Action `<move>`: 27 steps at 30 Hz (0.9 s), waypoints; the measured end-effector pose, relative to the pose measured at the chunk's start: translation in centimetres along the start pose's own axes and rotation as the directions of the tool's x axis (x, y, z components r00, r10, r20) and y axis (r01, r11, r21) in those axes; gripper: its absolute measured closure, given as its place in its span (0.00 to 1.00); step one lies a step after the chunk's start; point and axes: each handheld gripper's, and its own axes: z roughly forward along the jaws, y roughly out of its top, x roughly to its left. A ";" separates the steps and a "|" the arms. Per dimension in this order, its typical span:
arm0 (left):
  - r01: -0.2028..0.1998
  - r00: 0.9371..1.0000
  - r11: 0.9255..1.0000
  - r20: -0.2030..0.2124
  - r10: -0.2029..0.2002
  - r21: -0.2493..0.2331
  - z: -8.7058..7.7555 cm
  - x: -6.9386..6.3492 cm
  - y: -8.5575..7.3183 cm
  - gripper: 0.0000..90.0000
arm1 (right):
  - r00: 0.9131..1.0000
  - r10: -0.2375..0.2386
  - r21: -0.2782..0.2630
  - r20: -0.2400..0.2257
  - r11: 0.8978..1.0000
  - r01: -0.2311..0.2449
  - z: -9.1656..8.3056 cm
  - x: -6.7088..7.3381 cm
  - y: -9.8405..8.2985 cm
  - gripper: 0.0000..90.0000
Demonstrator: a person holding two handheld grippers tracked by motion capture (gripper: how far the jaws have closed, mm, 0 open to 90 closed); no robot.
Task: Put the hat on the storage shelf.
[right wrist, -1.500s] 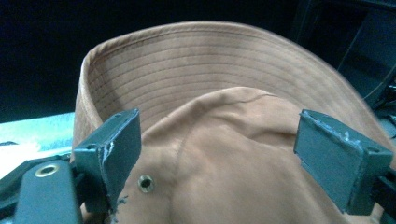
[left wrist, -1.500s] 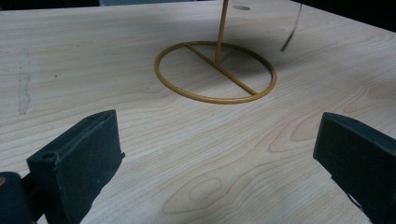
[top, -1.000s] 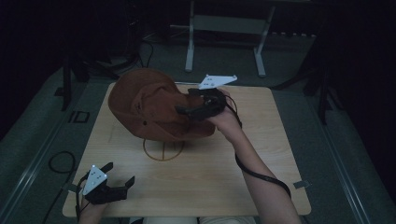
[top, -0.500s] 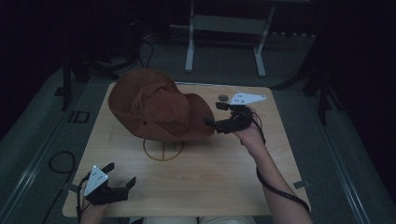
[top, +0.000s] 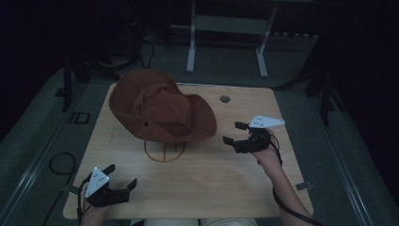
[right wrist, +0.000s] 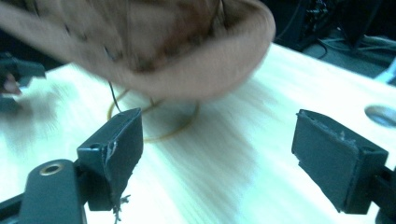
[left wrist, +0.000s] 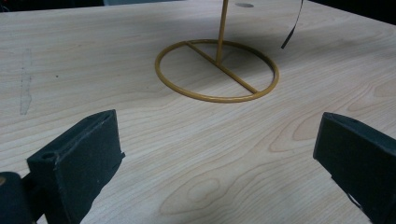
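While the brown suede brimmed hat (top: 160, 108) sits atop the yellow wire ring-base stand (top: 164, 151) | right gripper (top: 234, 133) wide, empty, beside brim | left gripper (top: 121, 176) wide, empty, near the light wooden table (top: 211, 183) front edge.

High view looks down; both gripper views sit low, sharing the yellow stand (left wrist: 217, 70).

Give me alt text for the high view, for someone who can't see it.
A brown wide-brimmed suede hat sits on a yellow wire stand with a ring base on a light wooden table. The right tongs, open, hover beside the brim without touching it; the left tongs, also open, rest near the table's front left corner.
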 end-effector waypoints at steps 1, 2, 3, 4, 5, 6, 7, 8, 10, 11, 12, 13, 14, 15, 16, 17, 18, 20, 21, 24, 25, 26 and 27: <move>-0.002 1.000 1.000 -0.001 0.002 0.004 0.0 0.0 0.0 0.01 | 1.000 0.000 0.007 0.002 1.000 0.000 -0.1 -0.1 -0.5 0.18; -0.004 1.000 1.000 -0.003 0.004 0.004 0.0 0.0 0.0 0.01 | 1.000 0.005 0.012 -0.001 1.000 -0.005 -0.2 -0.1 -1.1 0.18; -0.005 1.000 1.000 -0.001 0.005 0.003 0.0 -0.1 0.0 0.01 | 1.000 0.008 0.018 0.000 1.000 -0.009 -0.2 -0.1 -1.6 0.18; -0.007 1.000 1.000 -0.004 0.007 0.006 0.1 -0.1 0.0 0.01 | 1.000 0.008 0.023 0.002 1.000 -0.008 -0.2 -0.1 -2.1 0.18; -0.008 1.000 1.000 -0.005 0.008 0.007 0.1 -0.1 0.0 0.01 | 1.000 0.006 0.030 0.010 1.000 -0.006 -0.2 -0.2 -2.7 0.18; -0.008 1.000 1.000 -0.003 0.008 0.006 0.1 -0.1 0.0 0.01 | 1.000 0.007 0.033 0.016 0.999 -0.008 -0.2 -0.2 -3.1 0.18; -0.008 1.000 1.000 -0.004 0.008 0.008 0.1 -0.1 0.0 0.01 | 1.000 0.013 0.037 0.017 0.999 -0.013 -0.2 -0.2 -3.5 0.18; -0.008 1.000 1.000 -0.003 0.008 0.008 0.1 -0.1 0.0 0.01 | 1.000 0.022 0.040 0.013 0.999 -0.023 -0.2 -0.3 -4.0 0.18; -0.007 1.000 1.000 -0.002 0.007 0.013 0.1 -0.1 0.0 0.01 | 0.999 0.022 0.045 0.023 0.999 -0.024 -0.2 -0.3 -4.8 0.18; -0.007 1.000 1.000 -0.002 0.007 0.013 0.1 -0.1 0.0 0.01 | 0.999 0.022 0.045 0.023 0.999 -0.024 -0.2 -0.3 -4.8 0.18; -0.006 1.000 1.000 -0.001 0.006 0.011 0.1 -0.1 0.0 0.01 | 0.999 0.026 0.046 0.021 0.999 -0.027 -0.2 -0.4 -5.2 0.18; -0.008 1.000 1.000 -0.002 0.008 0.011 0.1 -0.1 0.0 0.01 | 0.999 0.037 0.050 0.022 0.998 -0.038 -0.2 -0.4 -5.9 0.18; -0.005 1.000 1.000 -0.001 0.005 0.007 0.1 0.0 0.0 0.01 | 0.999 0.038 0.050 0.017 0.998 -0.039 -0.2 -0.4 -6.2 0.18; -0.004 1.000 1.000 -0.002 0.004 0.007 0.1 0.0 0.0 0.01 | 0.999 0.047 0.049 0.010 0.998 -0.048 -0.3 -0.4 -6.7 0.18; -0.003 1.000 1.000 -0.003 0.004 0.008 0.0 0.0 0.0 0.01 | 0.999 0.047 0.050 0.005 0.998 -0.047 -0.3 -0.3 -7.1 0.18; -0.001 1.000 1.000 -0.002 0.001 0.008 0.0 0.0 0.0 0.01 | 0.999 0.048 0.054 0.001 0.997 -0.048 -0.3 -0.3 -7.5 0.18; -0.001 1.000 1.000 0.000 0.001 0.008 0.1 0.0 0.0 0.01 | 0.999 0.049 0.056 0.005 0.997 -0.049 -0.4 -0.2 -7.8 0.18; -0.007 1.000 1.000 0.000 0.007 0.010 0.1 0.0 -0.1 0.01 | 0.999 0.054 0.060 0.006 0.997 -0.055 -0.6 -0.2 -8.5 0.18; -0.008 1.000 1.000 0.002 0.008 0.009 0.1 -0.1 -0.1 0.01 | 0.998 0.058 0.064 0.016 0.996 -0.059 -0.8 -0.3 -8.8 0.18; -0.009 1.000 1.000 0.001 0.009 0.005 0.0 -0.1 0.0 0.01 | 0.997 0.063 0.068 0.047 0.996 -0.066 -1.4 -0.5 -9.7 0.18; -0.008 1.000 1.000 0.002 0.008 0.003 0.0 -0.1 -0.1 0.01 | 0.996 0.062 0.073 0.065 0.995 -0.066 -1.8 -0.7 -10.3 0.18; -0.008 1.000 1.000 0.002 0.008 0.002 0.0 0.0 0.0 0.01 | 0.995 0.061 0.078 0.078 0.995 -0.067 -2.0 -0.8 -10.6 0.18; -0.008 1.000 1.000 0.000 0.008 0.003 0.0 0.0 -0.1 0.01 | 0.994 0.064 0.081 0.088 0.994 -0.071 -2.2 -0.9 -10.9 0.17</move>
